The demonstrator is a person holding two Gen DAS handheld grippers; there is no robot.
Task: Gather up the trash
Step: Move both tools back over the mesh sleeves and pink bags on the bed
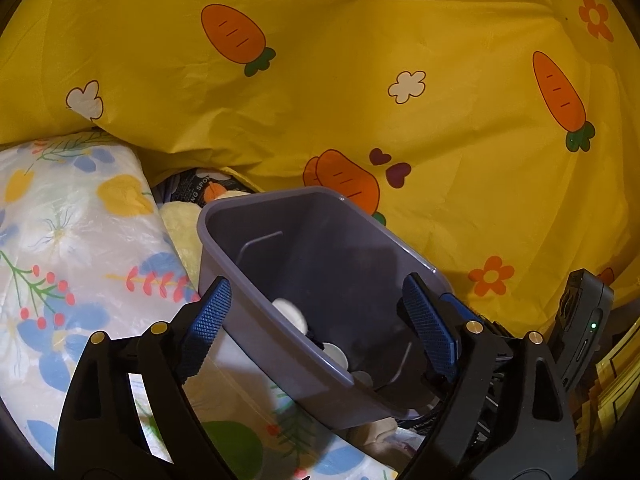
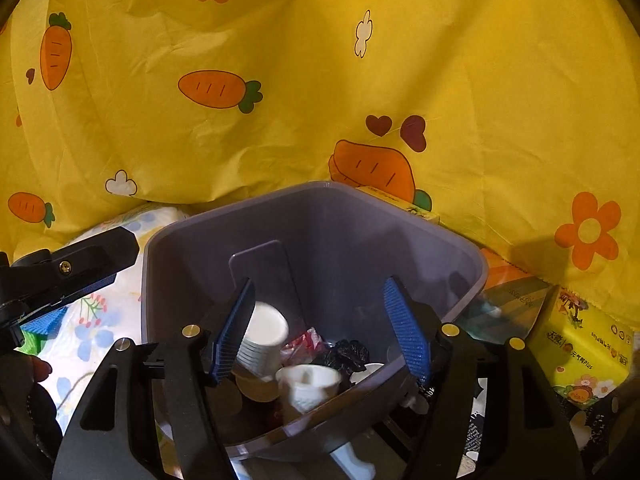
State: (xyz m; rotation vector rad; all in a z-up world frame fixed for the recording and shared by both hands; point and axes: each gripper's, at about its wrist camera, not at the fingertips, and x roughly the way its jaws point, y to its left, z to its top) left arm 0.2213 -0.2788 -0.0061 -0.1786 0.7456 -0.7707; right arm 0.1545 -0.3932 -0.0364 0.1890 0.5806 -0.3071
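Two claws, both mine, hang over the grey bin, and neither holds anything. My right gripper stands wide above the bin's mouth with a blurred white paper cup just off its left pad; I cannot tell whether the pad touches it, and I judge it to be dropping free. My left gripper is also spread wide, straddling the bin's near corner, pads clear of the wall.

Inside the bin lie the collected bits: a second white cup, a crumpled black bag, a red and white wrapper and something brown beneath.

What worries me is the bin itself. It sits tilted on soft bedding, not on anything firm, so a nudge from either claw on its rim could tip it and spill the lot back out. The falling cup could also bounce off the pile and over the low near edge.

Around it, the yellow carrot-print quilt rises behind the bin's far edge and could slump in. A floral-print pillow presses close at the bin's left side. At the right edge sits a yellow tissue pack, near the bin, apart from it. Other packets lie under the bin's near right corner, too dark to name; some may yet be trash to gather.
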